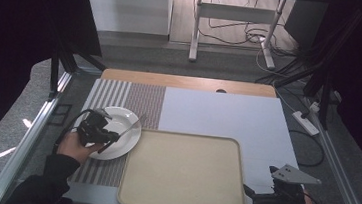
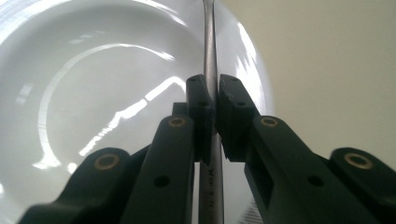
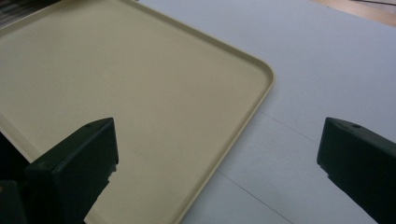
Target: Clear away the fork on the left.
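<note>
A white plate (image 1: 117, 117) lies on a striped placemat (image 1: 119, 93) at the left, next to a beige tray (image 1: 182, 172). My left gripper (image 1: 110, 138) hovers over the plate's near rim, shut on the handle of a metal utensil (image 1: 131, 126) that slants toward the plate's far right edge. In the left gripper view the pads (image 2: 201, 100) of the left gripper (image 2: 214, 88) clamp the thin metal handle (image 2: 210, 46) above the plate (image 2: 93, 93). My right gripper (image 1: 252, 197) rests near the tray's front right corner. It stands open (image 3: 217, 140) with nothing between its jaws, above the tray's edge (image 3: 261, 84).
A pale blue-grey mat (image 1: 228, 116) covers the table's right half and runs under the tray. The wooden table edge (image 1: 186, 81) is at the back. A white power strip (image 1: 306, 123) and cables lie on the floor to the right; a desk frame (image 1: 196, 28) stands beyond.
</note>
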`<state>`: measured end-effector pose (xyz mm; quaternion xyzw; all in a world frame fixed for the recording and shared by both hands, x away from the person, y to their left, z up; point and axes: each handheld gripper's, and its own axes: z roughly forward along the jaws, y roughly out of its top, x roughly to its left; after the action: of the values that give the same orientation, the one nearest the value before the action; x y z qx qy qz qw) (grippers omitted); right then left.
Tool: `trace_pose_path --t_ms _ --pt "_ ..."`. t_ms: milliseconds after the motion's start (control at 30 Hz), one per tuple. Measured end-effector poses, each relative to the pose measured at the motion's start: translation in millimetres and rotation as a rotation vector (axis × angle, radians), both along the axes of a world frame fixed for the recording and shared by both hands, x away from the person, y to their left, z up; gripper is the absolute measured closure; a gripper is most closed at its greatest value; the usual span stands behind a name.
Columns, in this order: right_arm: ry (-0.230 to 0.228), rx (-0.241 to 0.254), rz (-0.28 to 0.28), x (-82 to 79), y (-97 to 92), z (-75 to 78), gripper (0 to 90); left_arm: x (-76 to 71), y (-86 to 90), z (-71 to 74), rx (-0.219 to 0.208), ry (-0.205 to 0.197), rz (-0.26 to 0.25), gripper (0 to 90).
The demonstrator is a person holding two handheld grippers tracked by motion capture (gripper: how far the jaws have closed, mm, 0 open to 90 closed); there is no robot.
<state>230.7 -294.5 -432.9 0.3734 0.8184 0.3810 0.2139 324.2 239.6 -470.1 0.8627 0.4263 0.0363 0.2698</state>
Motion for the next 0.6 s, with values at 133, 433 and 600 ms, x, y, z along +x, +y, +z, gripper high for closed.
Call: trace_pose_path --t_ms 133,433,600 --pt "0.0 0.0 0.001 0.1 -0.1 -0.1 0.0 -13.7 -17.1 -1.9 0.007 0.016 -0.025 83.2" --pt "0.001 -0.007 0.001 0.3 0.6 -0.4 0.0 -28.5 -68.3 -8.4 0.024 0.06 -0.117 83.2" --pt "0.003 -0.009 0.003 0.4 0.5 -0.4 0.0 -32.5 -95.2 -14.8 0.066 0.077 -0.171 83.2"
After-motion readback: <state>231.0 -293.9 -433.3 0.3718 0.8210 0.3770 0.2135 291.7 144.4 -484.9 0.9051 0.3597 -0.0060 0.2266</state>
